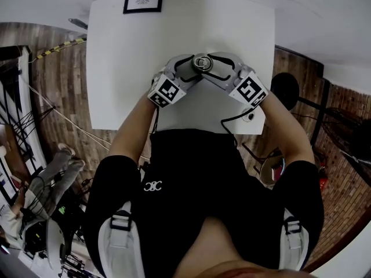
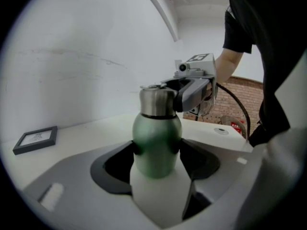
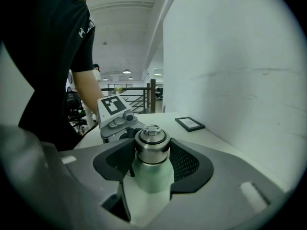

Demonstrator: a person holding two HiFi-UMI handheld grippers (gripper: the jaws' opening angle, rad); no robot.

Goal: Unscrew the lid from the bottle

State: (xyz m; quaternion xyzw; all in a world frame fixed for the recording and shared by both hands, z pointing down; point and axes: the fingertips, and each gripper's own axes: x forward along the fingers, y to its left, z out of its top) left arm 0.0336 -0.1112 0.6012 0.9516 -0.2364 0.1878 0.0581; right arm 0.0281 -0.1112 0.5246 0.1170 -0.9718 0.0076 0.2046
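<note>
The green bottle (image 2: 157, 138) is upright over the desk (image 1: 133, 68), well apart from the framed card (image 1: 143, 0) and nearer the person than the card is. The left gripper (image 2: 158, 159) has its jaws wide around the green body, and the pads seem to press on both sides. The right gripper (image 3: 152, 162) pinches the steel lid (image 3: 151, 145). The step goes best if the left clamps the body firmly while the right sits square on the lid and rolls about the bottle's axis without tipping it.
</note>
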